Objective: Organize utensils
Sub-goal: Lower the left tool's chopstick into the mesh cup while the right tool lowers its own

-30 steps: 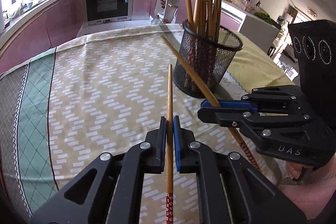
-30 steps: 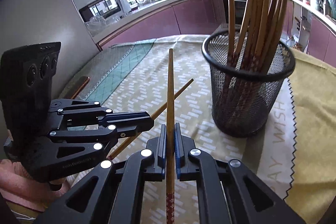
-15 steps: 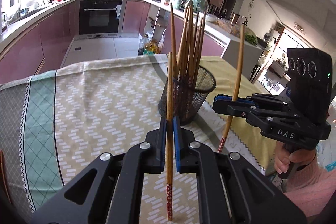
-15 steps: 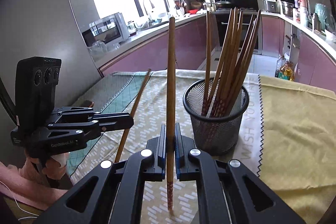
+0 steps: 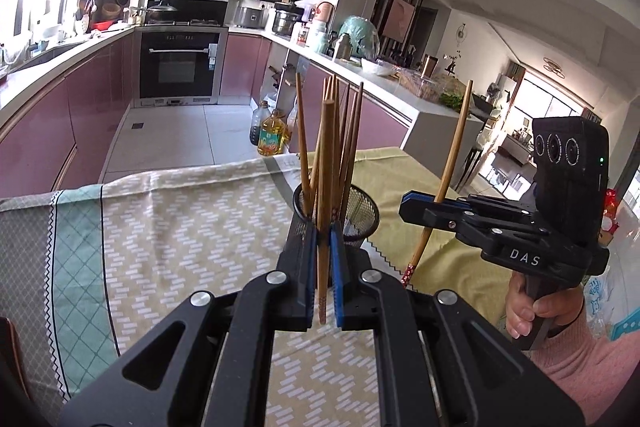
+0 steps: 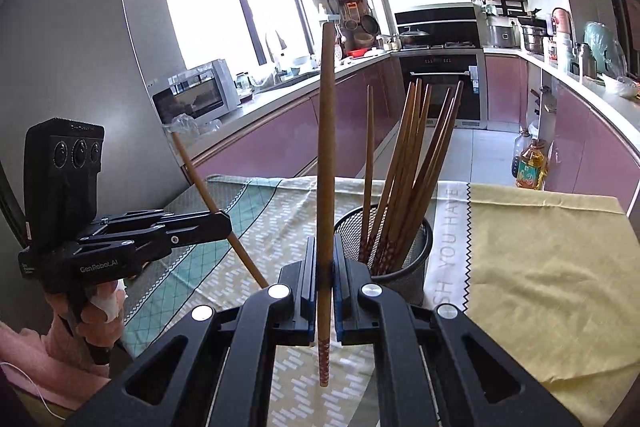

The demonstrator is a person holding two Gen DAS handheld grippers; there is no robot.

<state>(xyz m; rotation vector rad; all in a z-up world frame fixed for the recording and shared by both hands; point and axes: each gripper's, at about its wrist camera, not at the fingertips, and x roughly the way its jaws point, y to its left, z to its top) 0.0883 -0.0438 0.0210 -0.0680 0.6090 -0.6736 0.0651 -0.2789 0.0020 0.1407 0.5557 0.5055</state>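
Left gripper [image 5: 324, 263]: I have it clamped tight on one chopstick [image 5: 325, 187], which stands near upright between the blue pads, patterned tip hanging just below them.
Right gripper [image 6: 325, 291]: pinched shut on its own chopstick [image 6: 326, 155], also near upright, patterned tip down, well clear of the cloth.
Step in hand, as I judge it: carrying both sticks to the mesh holder [image 6: 416, 259] to drop them in with the rest.
Doing it well: I would bring each tip over the open rim before lowering, keep the stick upright so it slides between the ones already standing there, and let go only once the tip is well inside. One side at a time seems safer, since the two tools are near each other and could knock.
Holder from the left tool: straight ahead, just beyond the fingertips and partly hidden behind them.
Holder from the right tool: just ahead and slightly right of the fingertips, rim below the held stick's upper end.
Surroundings: patterned tablecloth [image 5: 180, 227] under everything; kitchen counters beyond.
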